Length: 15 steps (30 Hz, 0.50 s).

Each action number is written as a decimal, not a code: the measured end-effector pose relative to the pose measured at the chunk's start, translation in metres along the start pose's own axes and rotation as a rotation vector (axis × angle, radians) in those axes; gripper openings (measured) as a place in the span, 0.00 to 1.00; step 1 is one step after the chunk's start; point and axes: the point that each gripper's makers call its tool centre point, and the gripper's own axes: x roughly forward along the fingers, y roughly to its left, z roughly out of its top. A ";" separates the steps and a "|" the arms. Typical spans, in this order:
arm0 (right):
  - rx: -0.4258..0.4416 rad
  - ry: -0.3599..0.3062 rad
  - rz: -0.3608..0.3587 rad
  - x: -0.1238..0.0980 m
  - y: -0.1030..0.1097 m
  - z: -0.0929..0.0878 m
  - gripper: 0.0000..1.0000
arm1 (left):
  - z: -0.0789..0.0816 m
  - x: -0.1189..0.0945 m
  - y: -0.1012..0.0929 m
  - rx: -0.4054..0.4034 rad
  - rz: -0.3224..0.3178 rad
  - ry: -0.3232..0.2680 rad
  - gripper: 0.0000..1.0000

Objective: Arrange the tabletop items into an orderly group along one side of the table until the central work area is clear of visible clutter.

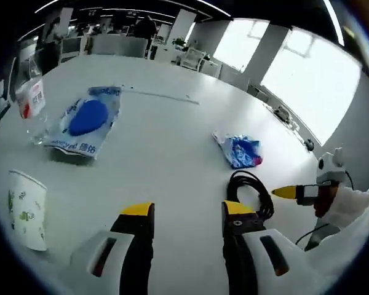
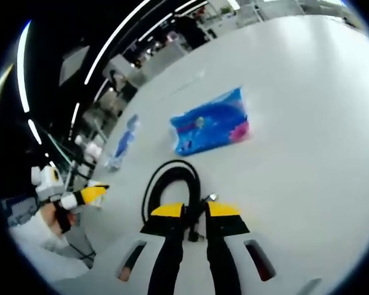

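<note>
In the left gripper view the left tongs [image 1: 187, 215] hover over the white table [image 1: 166, 123] with their yellow-tipped jaws spread well apart and nothing between them. Just beyond the right jaw lies a coiled black cable [image 1: 253, 190]. Farther out past the cable rests a small blue packet [image 1: 240, 150], flat on the table. Ahead and to the left of the tongs lies a larger clear bag with a blue object inside [image 1: 86, 126], and beside that stands a clear plastic bottle with a red and white label [image 1: 32, 107]. Close to the left jaw, at the near left, a white paper cup with green print [image 1: 27, 209] stands upright. The right tongs [image 1: 285, 192] enter this view from the right, held by a hand in a white glove.

In the right gripper view the right tongs [image 2: 195, 211] have their jaws drawn close together, with a narrow gap in which a piece of the black cable's plug end sits; whether they actually grip it cannot be told. The cable's loop [image 2: 172, 187] curves away just ahead of the jaws. Beyond it lies the blue packet [image 2: 212, 129], and farther off to the left the clear bag [image 2: 124, 144]. The left tongs [image 2: 92, 194] appear at the far left of this view.
</note>
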 end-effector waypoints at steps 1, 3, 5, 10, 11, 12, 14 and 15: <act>0.004 -0.005 0.000 -0.001 -0.001 0.000 0.11 | 0.003 0.000 0.005 -0.007 0.016 -0.004 0.43; 0.015 -0.020 -0.001 -0.004 -0.003 0.001 0.11 | 0.008 0.000 0.014 -0.032 0.043 -0.014 0.43; 0.025 -0.033 -0.002 -0.007 -0.005 0.003 0.11 | 0.013 0.002 0.032 -0.097 0.101 -0.024 0.44; 0.057 -0.048 -0.007 -0.010 -0.009 0.004 0.11 | 0.029 0.002 0.063 -0.234 0.191 -0.064 0.46; 0.064 -0.054 -0.010 -0.010 -0.010 0.005 0.11 | 0.031 0.005 0.065 -0.232 0.184 -0.051 0.45; 0.070 -0.060 -0.011 -0.010 -0.010 0.006 0.11 | 0.031 0.007 0.066 -0.229 0.184 -0.042 0.44; 0.081 -0.069 -0.013 -0.011 -0.012 0.009 0.11 | 0.034 0.010 0.072 -0.208 0.205 -0.028 0.45; 0.083 -0.074 -0.014 -0.010 -0.011 0.011 0.11 | 0.036 0.011 0.075 -0.210 0.212 -0.028 0.45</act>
